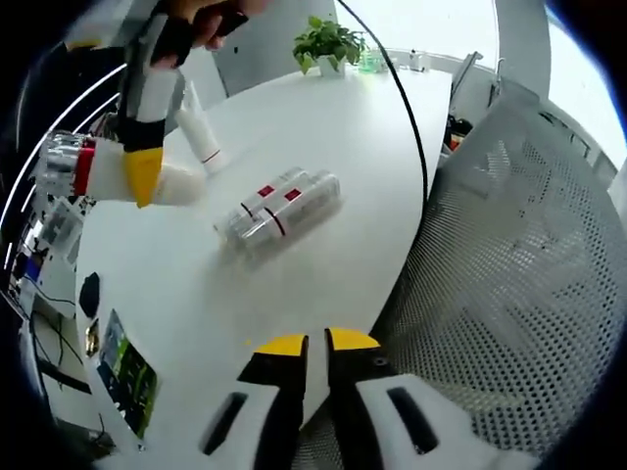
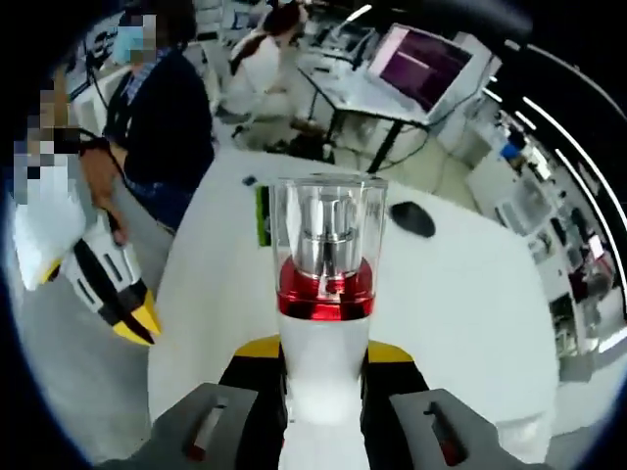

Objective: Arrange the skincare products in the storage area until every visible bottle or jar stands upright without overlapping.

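Left gripper view, far left: the right gripper (image 1: 143, 181) comes in from above, its yellow-tipped jaws pinching a white pump bottle (image 1: 108, 171) with a red band and clear cap, carried lengthwise above the white table (image 1: 323, 137); likely lifted so it can be turned and set upright. Just behind it a white tube (image 1: 201, 137) rests on the table, leaning or lying, cannot tell which. Toward the middle, two clear-capped bottles with red labels (image 1: 279, 206) lie on their sides, touching each other; by the task these are not yet upright and need separating. At the bottom, the left gripper (image 1: 315, 345) hangs over the near table edge, jaws close together with only a thin slit between the tips, nothing in them. To the right a grey mesh chair back (image 1: 519, 284) crowds the table edge beside this gripper and could hamper a low approach from that side. A potted plant (image 1: 328, 44) stands at the far edge, well apart from the bottles. Right gripper view, left: a person stands by the table holding the left gripper (image 2: 132, 308). Centre: the pump bottle (image 2: 325, 284) sits squarely between the right gripper's jaws, gripped on its white body, cap pointing away. Beyond, a dark computer mouse (image 2: 411, 217) lies on the table; a monitor (image 2: 426, 64) stands on a desk behind.
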### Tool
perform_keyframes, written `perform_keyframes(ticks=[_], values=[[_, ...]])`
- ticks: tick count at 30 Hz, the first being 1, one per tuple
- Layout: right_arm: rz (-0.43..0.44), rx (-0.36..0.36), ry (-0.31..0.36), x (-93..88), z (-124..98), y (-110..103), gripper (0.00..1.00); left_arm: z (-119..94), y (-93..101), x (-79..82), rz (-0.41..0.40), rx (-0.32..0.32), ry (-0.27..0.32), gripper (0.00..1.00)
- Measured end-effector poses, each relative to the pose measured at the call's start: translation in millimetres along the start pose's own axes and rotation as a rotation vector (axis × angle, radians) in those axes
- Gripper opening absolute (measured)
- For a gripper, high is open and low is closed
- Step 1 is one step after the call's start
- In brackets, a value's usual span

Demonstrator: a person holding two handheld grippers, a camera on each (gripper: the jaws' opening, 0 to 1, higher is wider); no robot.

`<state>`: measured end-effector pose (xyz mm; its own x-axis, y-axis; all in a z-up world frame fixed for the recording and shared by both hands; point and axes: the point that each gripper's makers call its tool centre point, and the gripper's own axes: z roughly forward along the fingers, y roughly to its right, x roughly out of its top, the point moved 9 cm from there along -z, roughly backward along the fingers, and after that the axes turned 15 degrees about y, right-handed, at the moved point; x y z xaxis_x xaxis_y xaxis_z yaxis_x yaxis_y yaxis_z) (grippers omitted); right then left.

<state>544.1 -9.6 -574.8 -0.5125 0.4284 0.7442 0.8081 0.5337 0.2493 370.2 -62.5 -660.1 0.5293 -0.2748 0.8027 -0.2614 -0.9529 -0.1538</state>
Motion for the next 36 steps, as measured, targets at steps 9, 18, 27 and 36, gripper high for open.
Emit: perform_keyframes(ticks=[9, 18, 27, 36], values=[[0.341, -0.133, 0.176, -10.0, -33.3, -29.9, 0.22, -4.8, -1.4, 6.8, -0.007, 0.0, 0.058, 0.05], [0.58, -0.282, 0.343, -14.3, -71.5, -67.0, 0.22, -10.9, -3.4, 18.6, -0.056, 0.004, 0.18, 0.07], [0.756, -0.349, 0.449, -30.6, -93.5, -109.9, 0.22, -15.9, -3.6, 29.6, -0.128, -0.034, 0.266, 0.1], [0.79, -0.376, 0.532, -29.2, -107.3, -128.0, 0.23, -22.4, -2.6, 40.2, -0.183, -0.108, 0.35, 0.16]])
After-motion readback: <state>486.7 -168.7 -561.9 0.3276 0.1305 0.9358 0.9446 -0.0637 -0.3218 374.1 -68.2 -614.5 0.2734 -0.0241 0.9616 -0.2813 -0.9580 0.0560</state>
